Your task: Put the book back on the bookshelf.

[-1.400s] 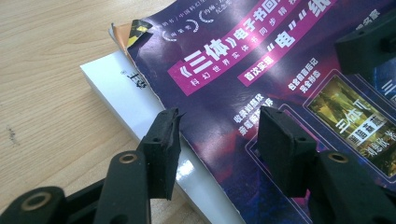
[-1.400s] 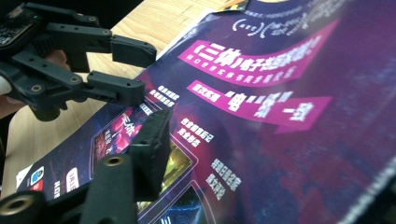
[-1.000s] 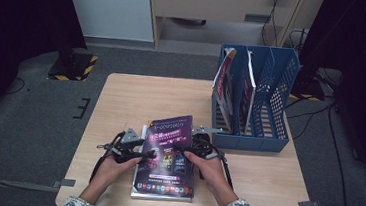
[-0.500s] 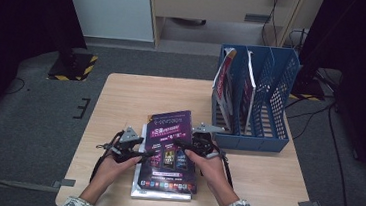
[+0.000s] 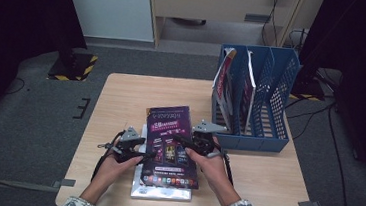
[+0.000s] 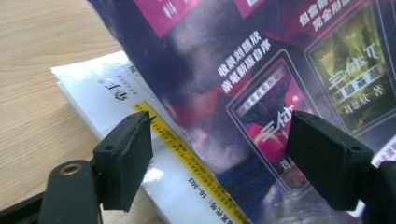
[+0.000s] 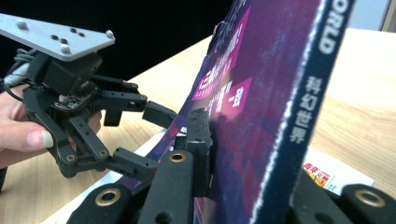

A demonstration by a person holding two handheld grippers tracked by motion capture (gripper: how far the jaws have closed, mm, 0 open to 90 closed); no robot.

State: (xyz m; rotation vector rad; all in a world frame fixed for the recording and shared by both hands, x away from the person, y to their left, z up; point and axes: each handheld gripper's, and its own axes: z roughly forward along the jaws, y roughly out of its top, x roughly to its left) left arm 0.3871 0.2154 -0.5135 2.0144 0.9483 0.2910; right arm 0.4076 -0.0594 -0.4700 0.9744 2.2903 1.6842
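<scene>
My right gripper [image 7: 205,154] clamps the purple magazine [image 5: 170,142] by its spine edge, tilted above the stack [image 5: 160,191]; left gripper [image 6: 233,163] has just been opening, empty. Thin, glossy, floppy: grip beside the spine

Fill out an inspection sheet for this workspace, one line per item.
Surface: wooden table, mostly bare.
Job's things: purple magazine tilted up off a white book.
Clutter: blue file rack holding magazines.
Grippers: right gripper shut on the magazine's edge; left gripper jaws just opening, astride its other edge, pads clear.
Cables: leads trail from both grippers; more on the floor.
Surroundings: grey carpet, cabinet behind.
</scene>
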